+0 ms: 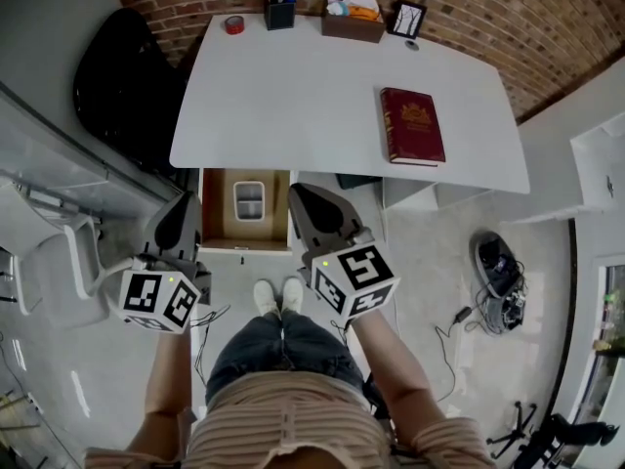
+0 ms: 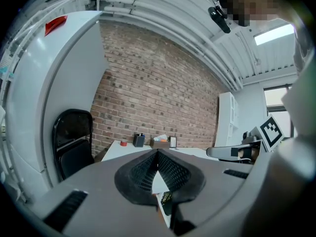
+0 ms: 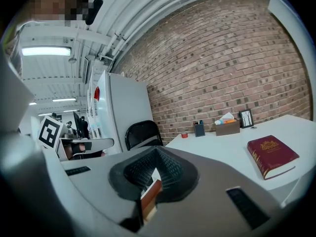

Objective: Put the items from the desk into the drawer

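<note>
desk (image 1: 293, 96): white, and the landmark here; five things lie on its top, so the task is not finished.
drawer (image 1: 217, 213): stands open under the desk's near edge, toward its left end. a white tray (image 1: 249, 203) sits in it; what else it holds cannot be told.
left gripper (image 1: 191, 199): just off the desk's near edge, over the drawer's left side. its jaws are together with nothing between them.
right gripper (image 1: 299, 195): just off the desk's near edge, at the drawer's right side. its jaws are together and hold nothing.
book (image 1: 411, 125): dark red, flat on the desk's right part, close to the near edge. its long axis runs from near edge to far edge. it lies ahead and to the right of both grippers, and the right one is nearer.
box (image 1: 353, 20): tissues, middle of the desk's far edge.
holder (image 1: 279, 11): black, with pens, far edge, left of the box.
frame (image 1: 406, 19): far edge, right of the box.
tape (image 1: 234, 24): red roll, the desk's far left corner, and the left gripper is nearer to it.
reach: likely the book for the right gripper, whose jaws must part before any grasp.
</note>
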A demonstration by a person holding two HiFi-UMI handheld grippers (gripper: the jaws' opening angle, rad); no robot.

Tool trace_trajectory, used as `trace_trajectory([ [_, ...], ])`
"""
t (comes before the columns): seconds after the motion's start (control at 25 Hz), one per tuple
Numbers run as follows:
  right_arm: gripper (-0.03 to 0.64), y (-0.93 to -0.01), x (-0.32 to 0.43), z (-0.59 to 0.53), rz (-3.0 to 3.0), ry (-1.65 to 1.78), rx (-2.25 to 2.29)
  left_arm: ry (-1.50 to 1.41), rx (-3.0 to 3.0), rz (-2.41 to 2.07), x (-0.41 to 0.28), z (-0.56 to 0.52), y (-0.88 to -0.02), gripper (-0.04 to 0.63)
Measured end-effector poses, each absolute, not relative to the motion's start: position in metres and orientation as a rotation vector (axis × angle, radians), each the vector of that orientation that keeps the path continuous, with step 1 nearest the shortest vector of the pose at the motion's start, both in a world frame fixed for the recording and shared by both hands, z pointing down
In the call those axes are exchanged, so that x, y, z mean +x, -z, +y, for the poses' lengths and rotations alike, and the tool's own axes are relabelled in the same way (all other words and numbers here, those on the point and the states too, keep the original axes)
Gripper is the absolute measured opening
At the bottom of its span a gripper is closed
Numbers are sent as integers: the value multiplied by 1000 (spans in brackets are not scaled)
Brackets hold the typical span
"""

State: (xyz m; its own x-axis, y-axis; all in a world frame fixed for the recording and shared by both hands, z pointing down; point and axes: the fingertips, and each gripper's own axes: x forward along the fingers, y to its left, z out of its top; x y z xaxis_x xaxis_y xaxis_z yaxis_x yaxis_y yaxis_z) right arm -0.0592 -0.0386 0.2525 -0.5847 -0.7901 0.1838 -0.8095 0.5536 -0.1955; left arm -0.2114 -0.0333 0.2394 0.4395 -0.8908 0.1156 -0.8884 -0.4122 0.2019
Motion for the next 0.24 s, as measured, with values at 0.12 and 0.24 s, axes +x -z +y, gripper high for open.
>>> trace_trajectory([
  [0.12, 15, -249, -57, -38, -2712, -398, 1391, 18, 2458, -1554, -210, -32, -237, 9],
  [0.24, 15, -246, -59, -33, -2726, -402, 1379, 10, 2452, -1560, -211, -25, -235, 9],
])
